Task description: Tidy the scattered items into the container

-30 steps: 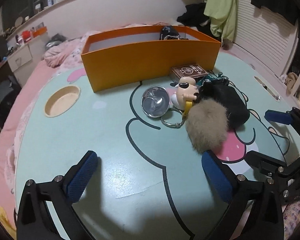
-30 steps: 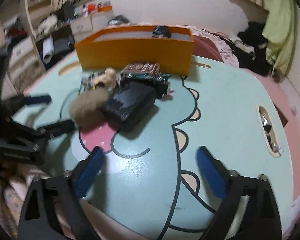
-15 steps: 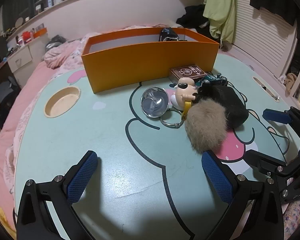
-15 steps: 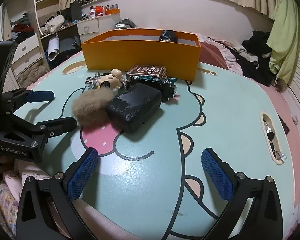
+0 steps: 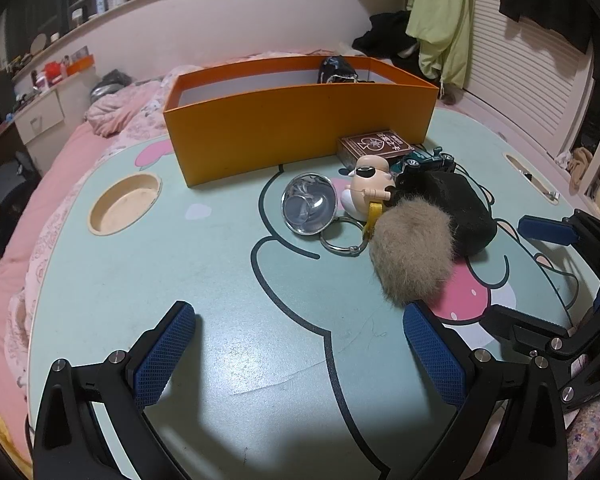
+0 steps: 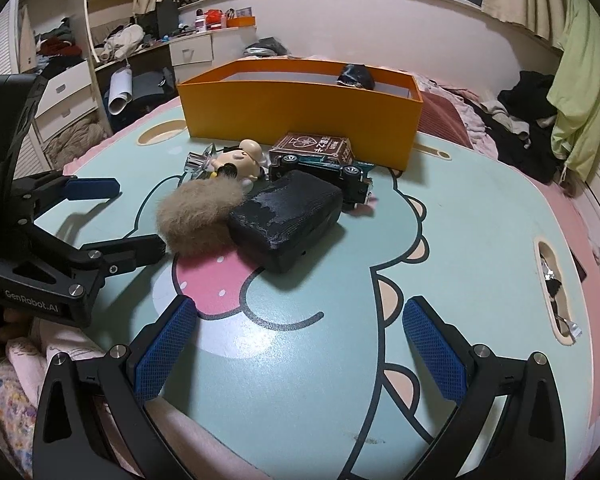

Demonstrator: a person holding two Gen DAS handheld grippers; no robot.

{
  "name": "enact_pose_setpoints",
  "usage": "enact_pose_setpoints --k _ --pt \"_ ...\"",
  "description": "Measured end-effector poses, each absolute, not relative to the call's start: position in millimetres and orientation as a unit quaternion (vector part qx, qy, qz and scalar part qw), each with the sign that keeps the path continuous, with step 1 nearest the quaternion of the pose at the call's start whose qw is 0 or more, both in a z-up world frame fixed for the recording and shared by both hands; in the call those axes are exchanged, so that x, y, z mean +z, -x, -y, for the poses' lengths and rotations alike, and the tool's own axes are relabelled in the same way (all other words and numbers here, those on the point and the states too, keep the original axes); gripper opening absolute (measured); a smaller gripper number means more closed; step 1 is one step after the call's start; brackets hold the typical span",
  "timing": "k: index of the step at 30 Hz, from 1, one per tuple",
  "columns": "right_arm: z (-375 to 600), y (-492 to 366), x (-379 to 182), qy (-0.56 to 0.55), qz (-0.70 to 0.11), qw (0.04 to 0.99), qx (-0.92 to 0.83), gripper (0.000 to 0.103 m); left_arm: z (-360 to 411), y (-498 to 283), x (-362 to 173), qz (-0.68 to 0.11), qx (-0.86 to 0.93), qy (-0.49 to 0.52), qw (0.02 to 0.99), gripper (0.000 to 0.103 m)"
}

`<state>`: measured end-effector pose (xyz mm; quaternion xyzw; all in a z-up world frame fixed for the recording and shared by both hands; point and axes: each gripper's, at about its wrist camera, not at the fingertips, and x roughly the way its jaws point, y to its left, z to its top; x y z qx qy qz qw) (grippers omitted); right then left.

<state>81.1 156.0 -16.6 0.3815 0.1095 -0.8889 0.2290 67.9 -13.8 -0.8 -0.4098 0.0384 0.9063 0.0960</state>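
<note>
Both tongs are spread wide with nothing between their blue pads. The left tongs [image 5: 300, 356] hover low over the near part of the mint-green cartoon-printed surface [image 5: 228, 280]; the right tongs [image 6: 300, 348] hover over its other near edge and also show at the right rim of the left wrist view.

The orange box [image 5: 300, 128] stands at the far side of the surface, open at the top, with 1 dark, shiny item [image 5: 337, 68] at its far wall. The scattered items lie in a tight cluster just in front of the box's right end. A brown pack of playing cards [image 5: 374, 146] sits nearest the box. Beside it is a teal toy car [image 6: 324, 172], touching a black fabric pouch [image 6: 288, 218]. A tan fur pom-pom [image 5: 414, 256] leans against the pouch. A cartoon figure keychain [image 5: 370, 186] with sunglasses, a yellow strap and metal rings lies beside a small clear glass bowl [image 5: 309, 209], which is tipped on its side.

A round cup recess [image 5: 125, 203] is set in the surface to the left of the box.
</note>
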Motion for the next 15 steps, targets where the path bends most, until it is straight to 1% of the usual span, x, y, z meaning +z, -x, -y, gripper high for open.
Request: enact_pose_setpoints --k 15 --pt "-159.8 -80.5 -16.0 -0.38 -0.104 0.217 -0.893 0.103 13.2 -68.9 -0.7 -0.038 0.906 0.41 0.096 0.103"
